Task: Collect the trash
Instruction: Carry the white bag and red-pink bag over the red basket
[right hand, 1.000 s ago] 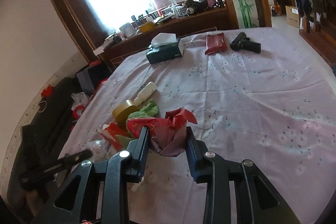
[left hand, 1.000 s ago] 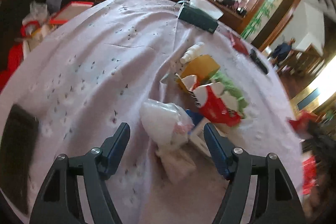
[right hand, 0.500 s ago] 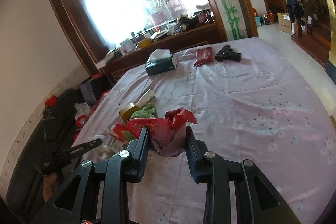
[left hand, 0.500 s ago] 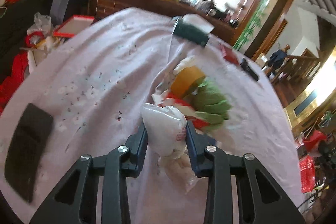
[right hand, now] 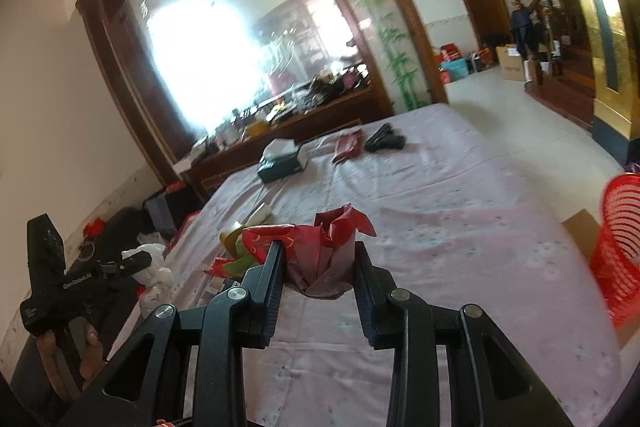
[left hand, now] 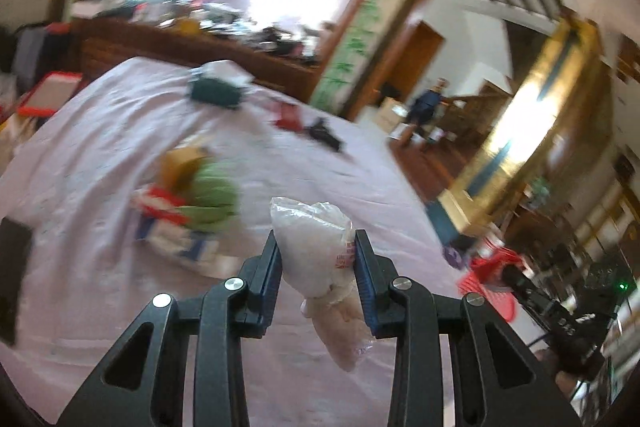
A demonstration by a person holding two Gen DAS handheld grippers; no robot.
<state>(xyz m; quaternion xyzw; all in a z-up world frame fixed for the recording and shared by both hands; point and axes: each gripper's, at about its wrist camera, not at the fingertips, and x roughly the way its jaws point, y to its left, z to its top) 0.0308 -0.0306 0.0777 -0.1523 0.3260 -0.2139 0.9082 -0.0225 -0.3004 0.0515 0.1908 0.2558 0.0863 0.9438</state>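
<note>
The left gripper (left hand: 316, 259) is clamped on a white plastic bag (left hand: 314, 247), low centre of its frame, its knotted tail hanging below the jaws; the right gripper (right hand: 318, 267) is clamped on a crumpled red wrapper (right hand: 324, 247), also low centre. Both look light, soft and crushable (the bag likely slippery), so a pinch across the bunched middle should hold best. More trash (left hand: 188, 203) lies on the bed (right hand: 460, 207) at left; a red basket (right hand: 620, 259) stands at the right edge
</note>
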